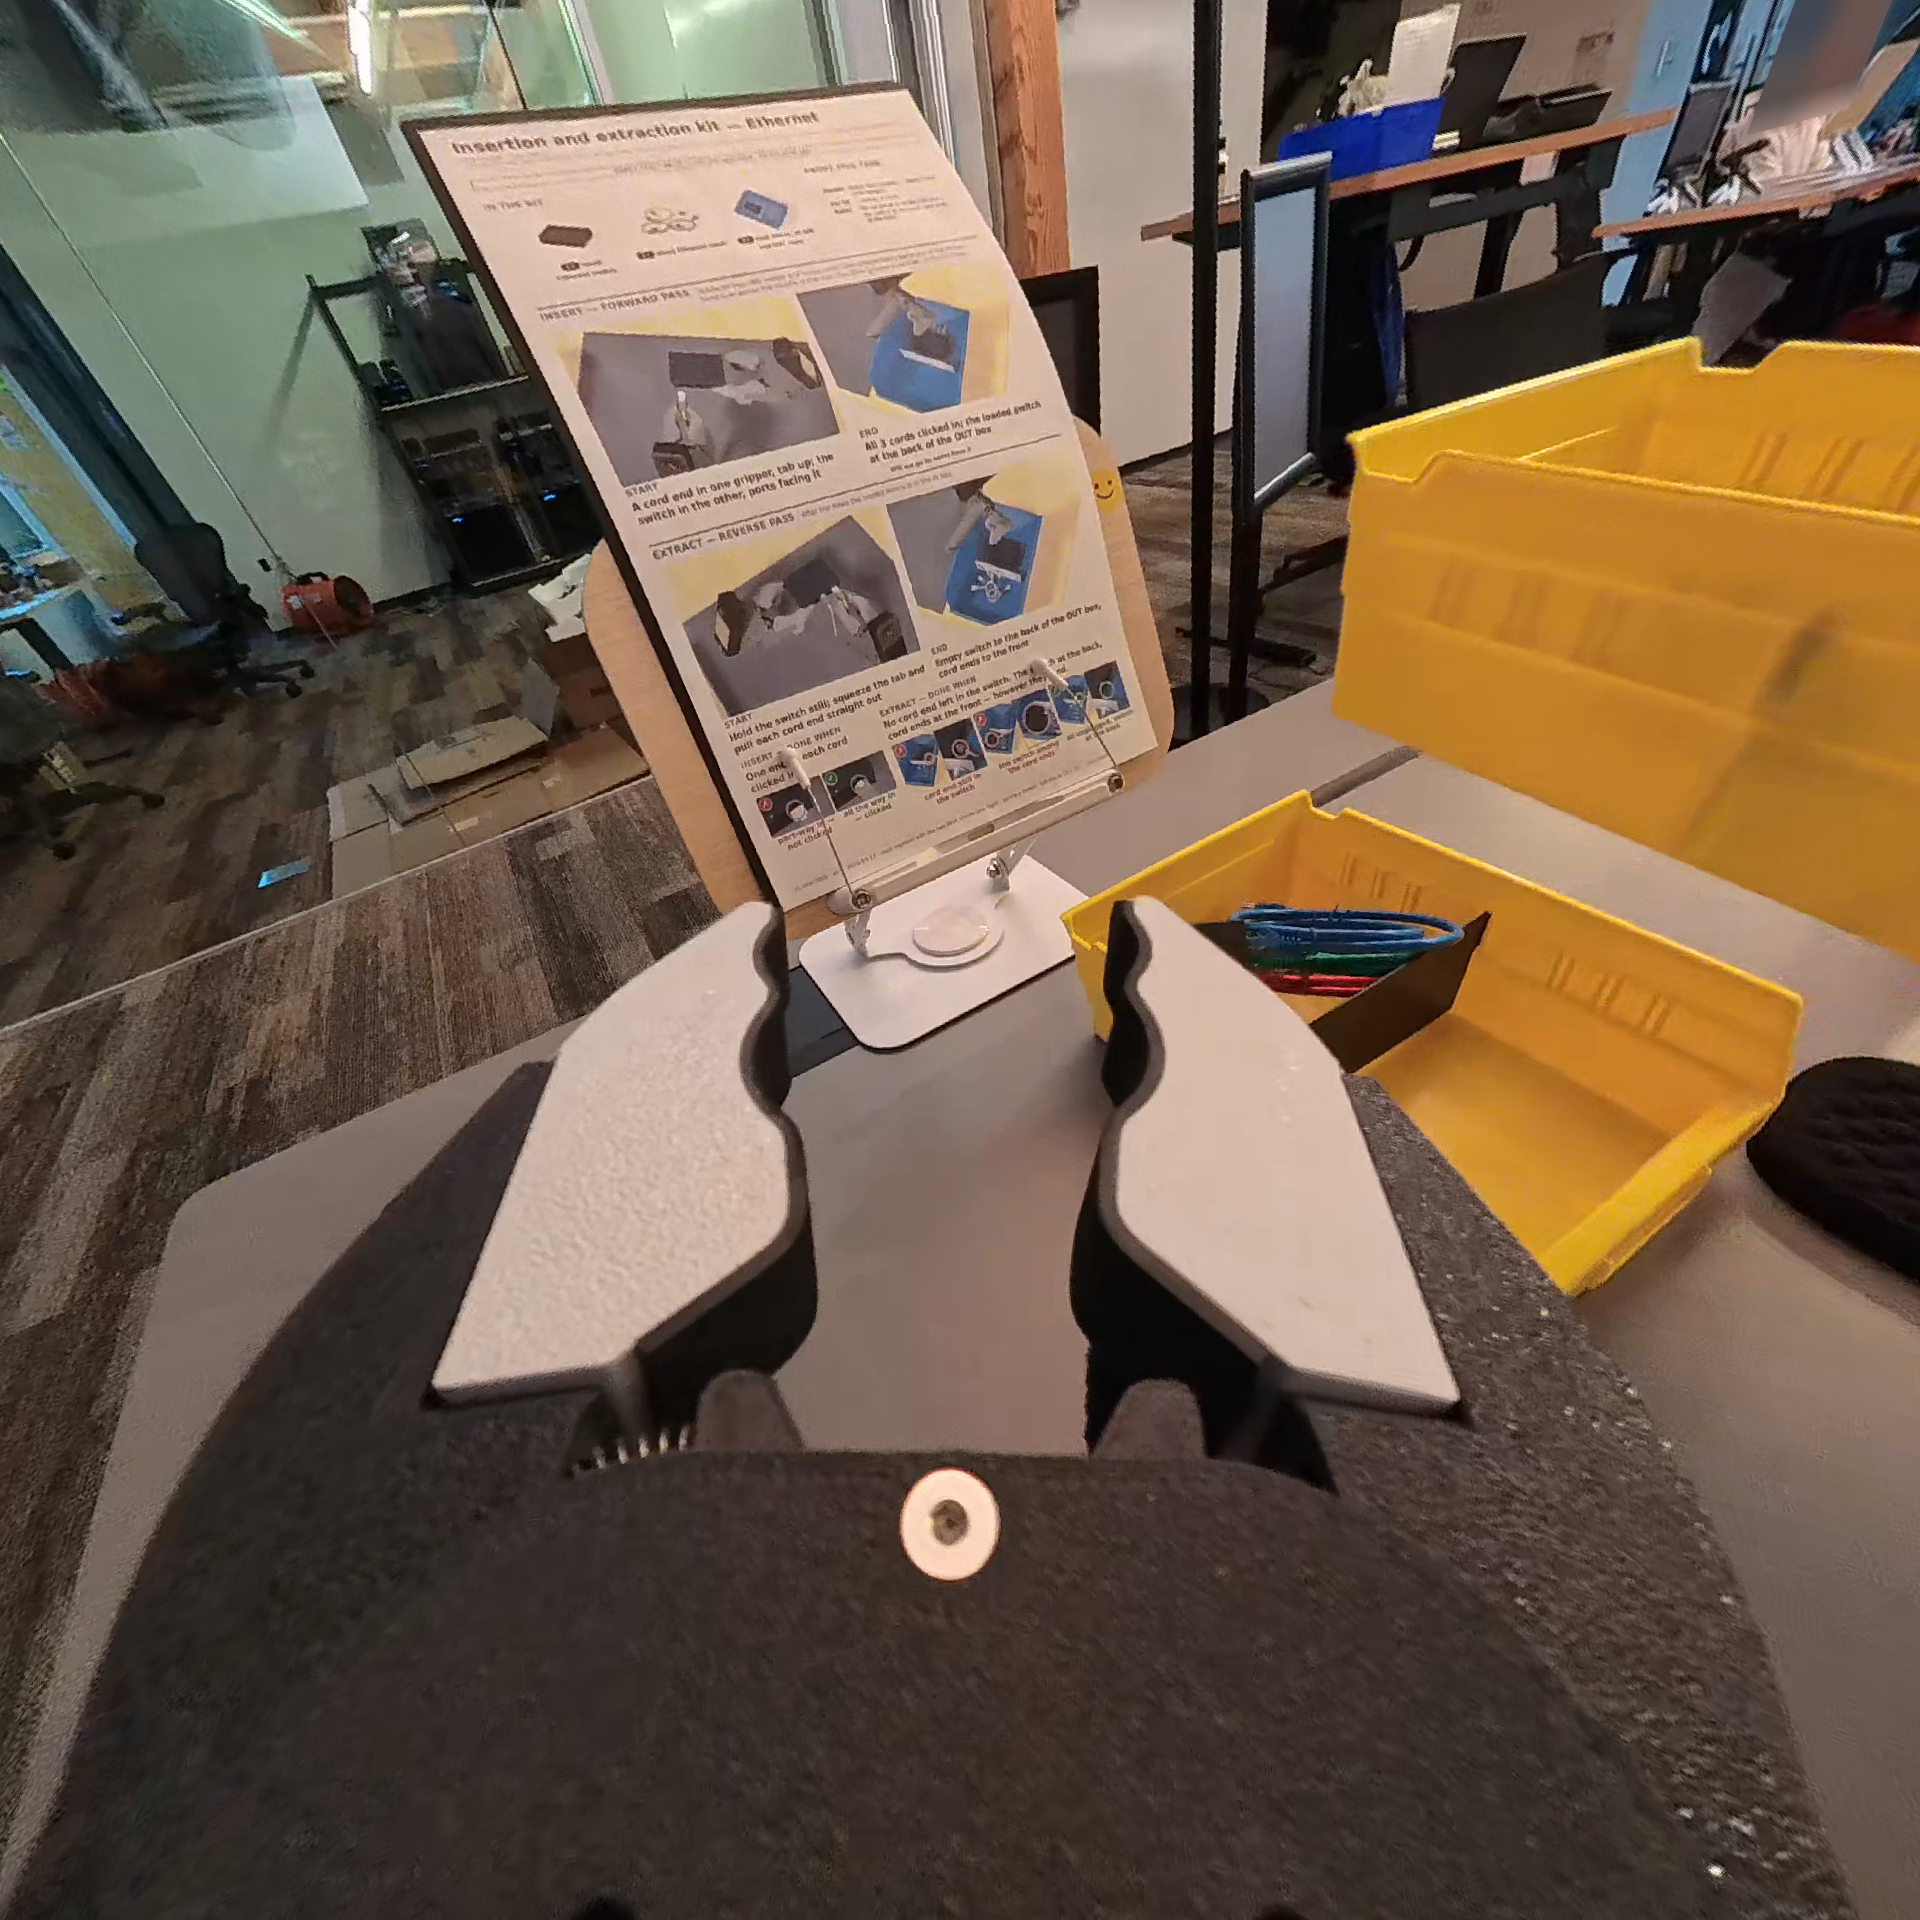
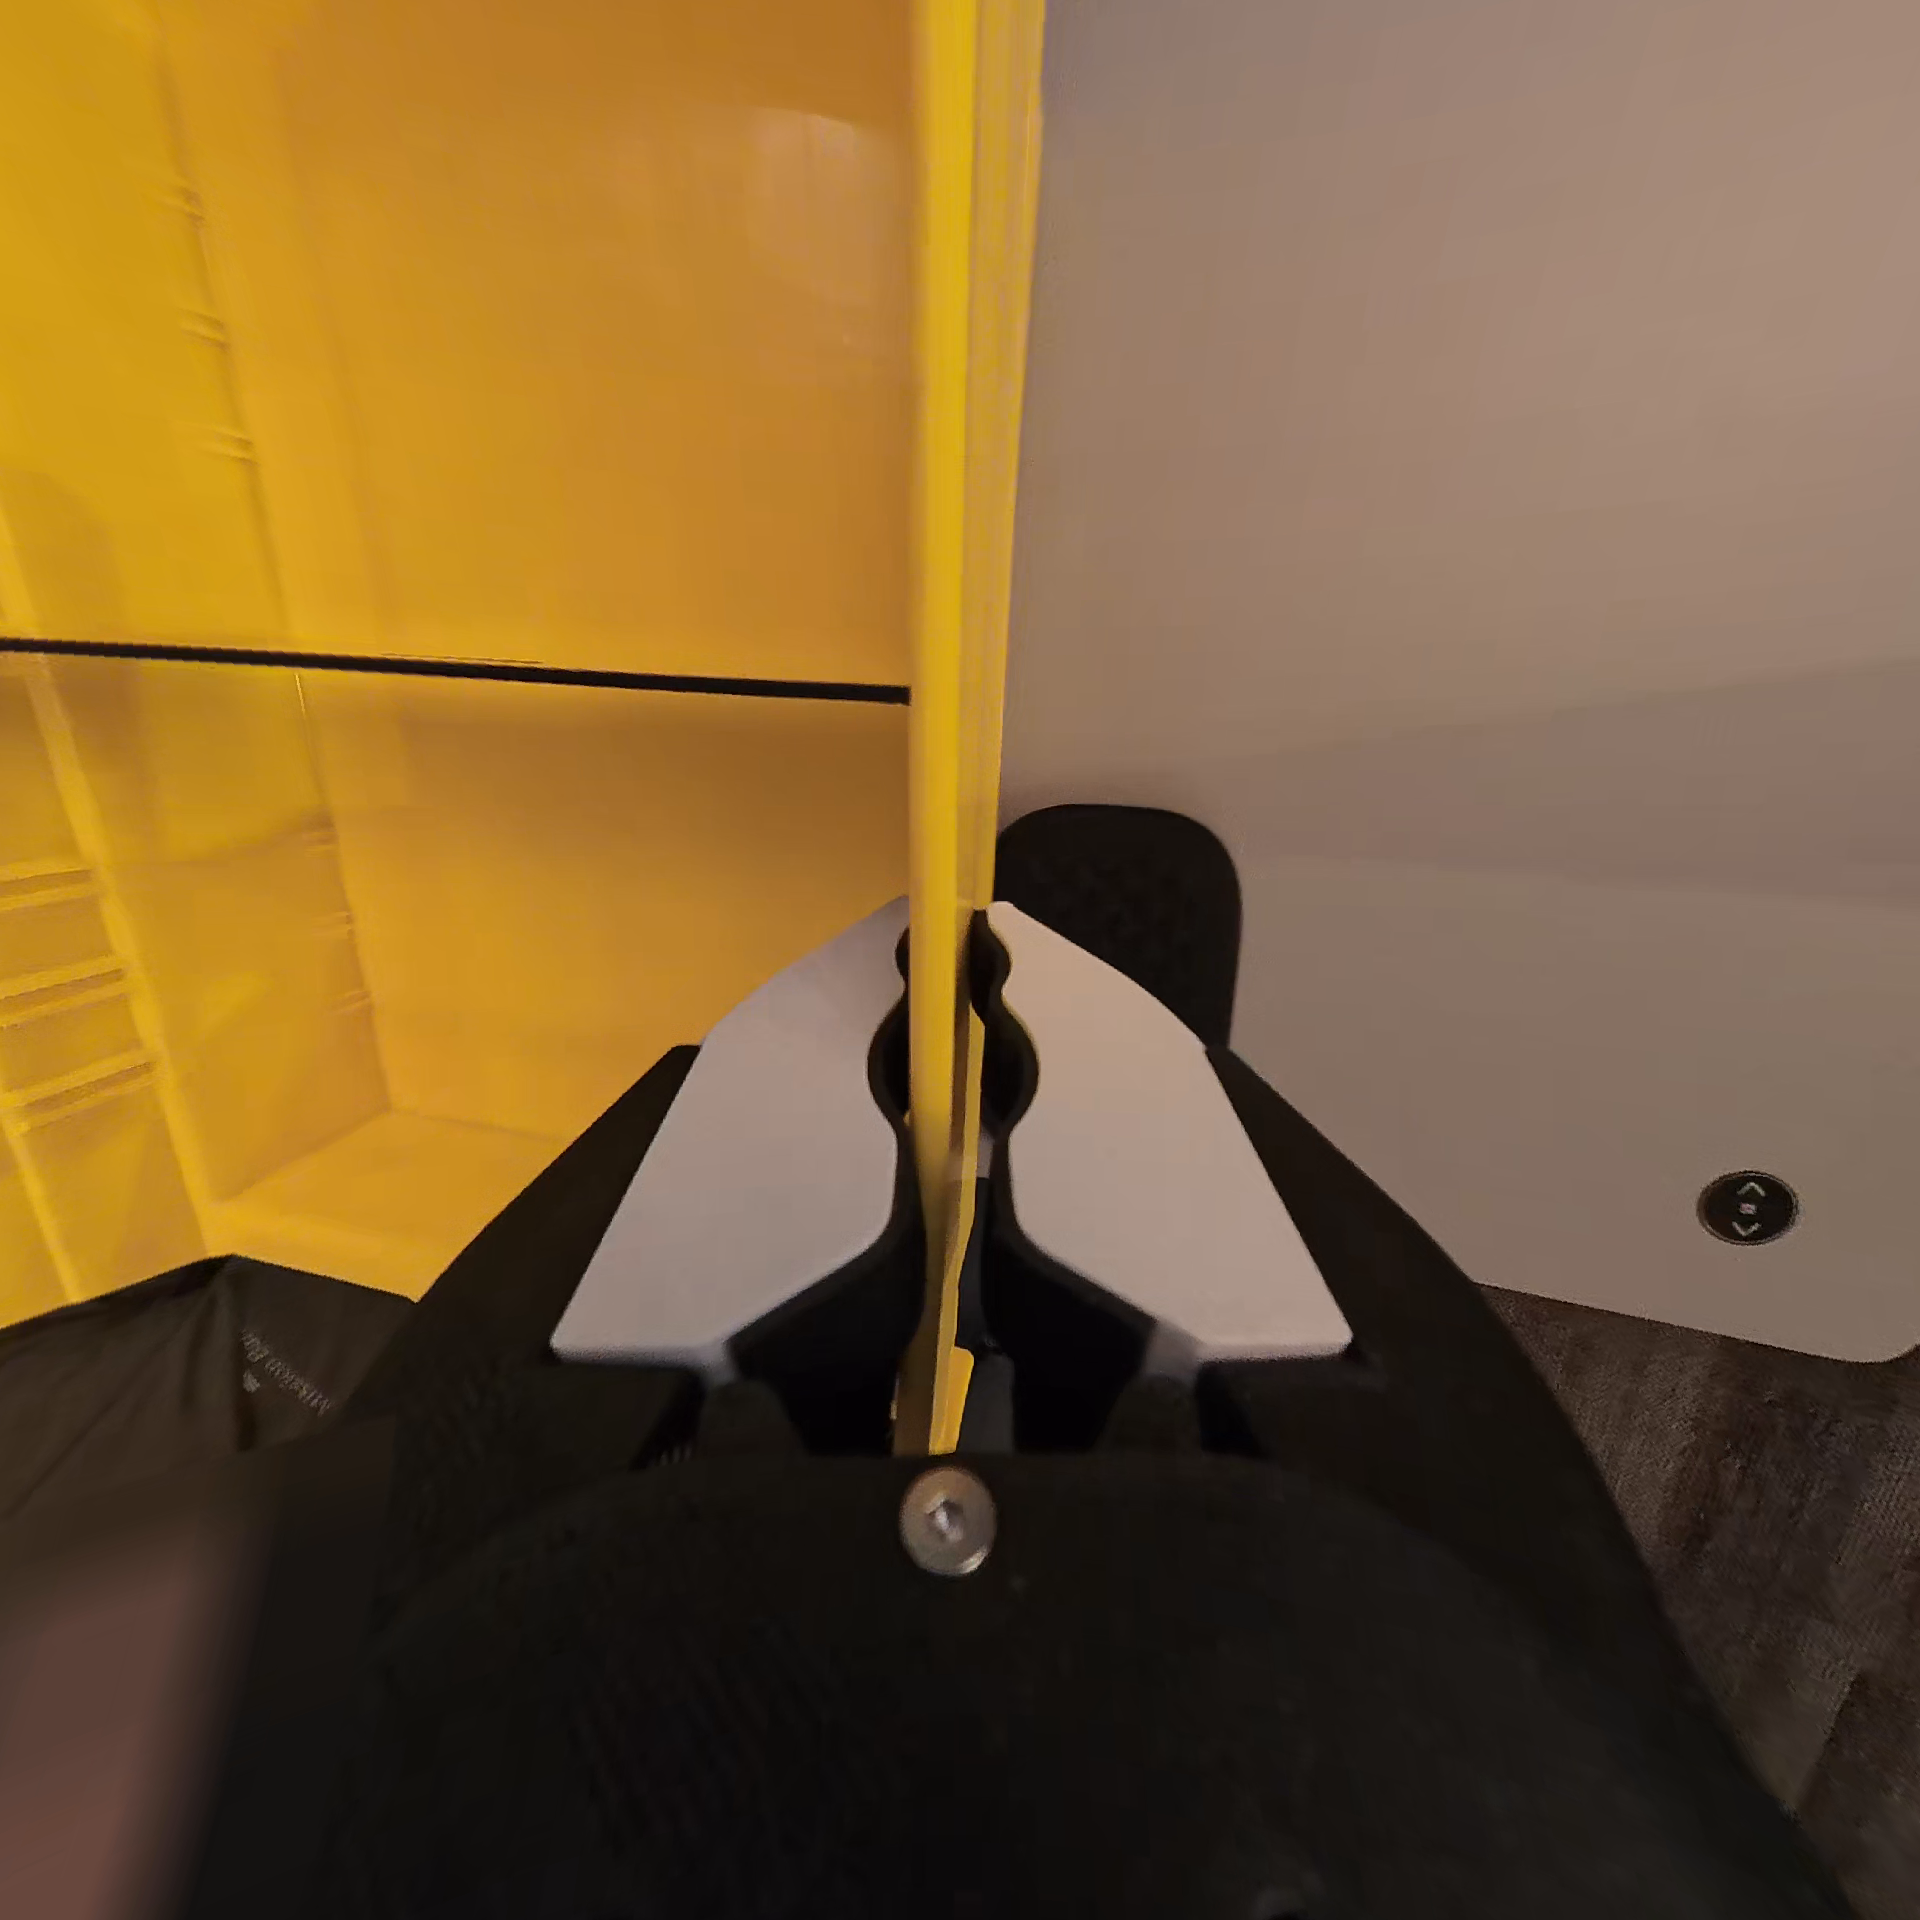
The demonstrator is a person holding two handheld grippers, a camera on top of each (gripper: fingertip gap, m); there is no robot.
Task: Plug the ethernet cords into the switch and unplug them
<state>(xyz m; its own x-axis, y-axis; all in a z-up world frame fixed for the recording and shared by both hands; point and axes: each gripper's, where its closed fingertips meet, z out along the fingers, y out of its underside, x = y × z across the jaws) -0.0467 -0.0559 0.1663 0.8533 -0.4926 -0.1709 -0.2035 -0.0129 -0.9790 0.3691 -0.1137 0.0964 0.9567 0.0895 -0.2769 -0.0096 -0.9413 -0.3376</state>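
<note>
On grey table (image 1: 1039,1195): yellow bins (image 1: 1621,1049).

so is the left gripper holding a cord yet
No, the left gripper is open with nothing between its fingers, and the coloured cords lie in the small yellow bin.

A grey tabletop (image 1: 1714,1455) stands on striped grey-brown carpet (image 1: 260,1039). Glass partitions (image 1: 156,260) line the left, with a black shelving rack (image 1: 457,436) and an office chair (image 1: 208,613) nearby. A wooden post (image 1: 1023,135) rises behind; desks (image 1: 1455,156) fill the far right.
</note>
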